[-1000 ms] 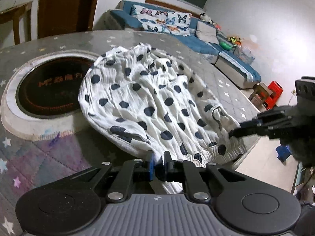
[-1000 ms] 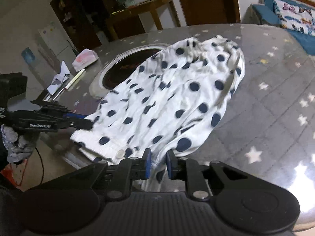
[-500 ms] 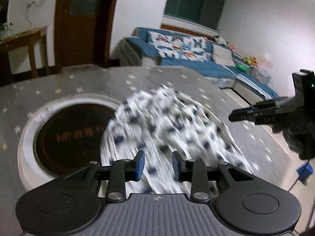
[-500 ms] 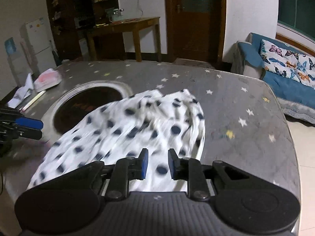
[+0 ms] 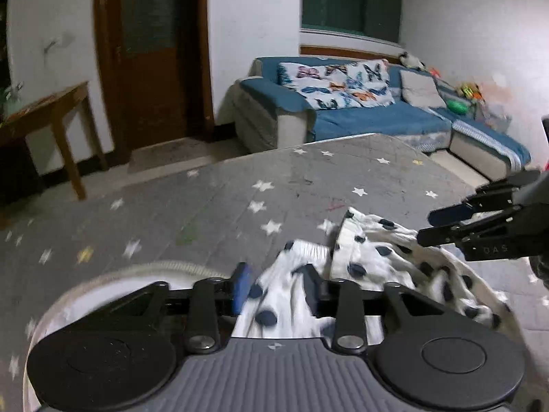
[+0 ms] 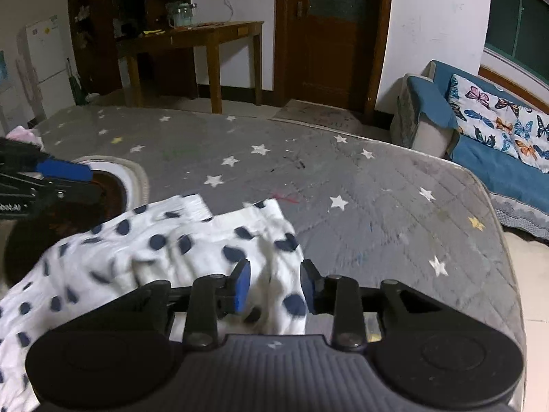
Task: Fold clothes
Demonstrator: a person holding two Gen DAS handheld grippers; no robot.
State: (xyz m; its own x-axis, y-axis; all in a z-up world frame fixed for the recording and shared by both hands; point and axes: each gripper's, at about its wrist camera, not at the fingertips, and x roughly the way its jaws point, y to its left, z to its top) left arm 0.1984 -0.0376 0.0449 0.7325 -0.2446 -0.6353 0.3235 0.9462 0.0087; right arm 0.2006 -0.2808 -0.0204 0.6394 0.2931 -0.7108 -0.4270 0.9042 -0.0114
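Looks like the release at the end of a fold: both claws are letting go of the polka-dot garment (image 6: 164,250), which lies bunched on the grey star-print worktop (image 6: 377,206).

Using the round dark inset (image 6: 106,189) in the worktop as the landmark: the left claw (image 5: 278,283) hangs just right of the inset's pale rim, jaws opening, cloth between them but the pads not pressing it as far as I can tell. The garment spreads from the inset's edge off to the right. The right claw (image 6: 274,285) is further right of the inset, over the garment's right edge, jaws also opening, fabric loose between them.

Next move, I'd guess: back both claws clear without snagging, then pick fresh corners.

Plenty of bare worktop beyond the inset and to its right; the worktop's right edge drops off toward the blue sofa (image 6: 497,158).
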